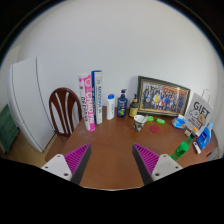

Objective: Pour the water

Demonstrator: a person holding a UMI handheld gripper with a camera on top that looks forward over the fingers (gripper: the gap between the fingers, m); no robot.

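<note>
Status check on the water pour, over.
Gripper open, holding nothing. Bottles at the table's far edge, beyond the fingers, untouched. Cup beside them. Nothing between fingers and bottles.

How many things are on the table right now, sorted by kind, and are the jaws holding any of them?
Tall boxes: 2
Bottles: 2 (one white)
Framed picture: 1
Gift bag: 1
Cup: 1
Green things: 2 (other)
Total: 9
Gripper: jaws open, holding nothing.

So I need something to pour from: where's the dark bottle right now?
In the gripper view the dark bottle stands at the table's far edge, beyond the open fingers, between a white bottle and the framed picture.
</note>
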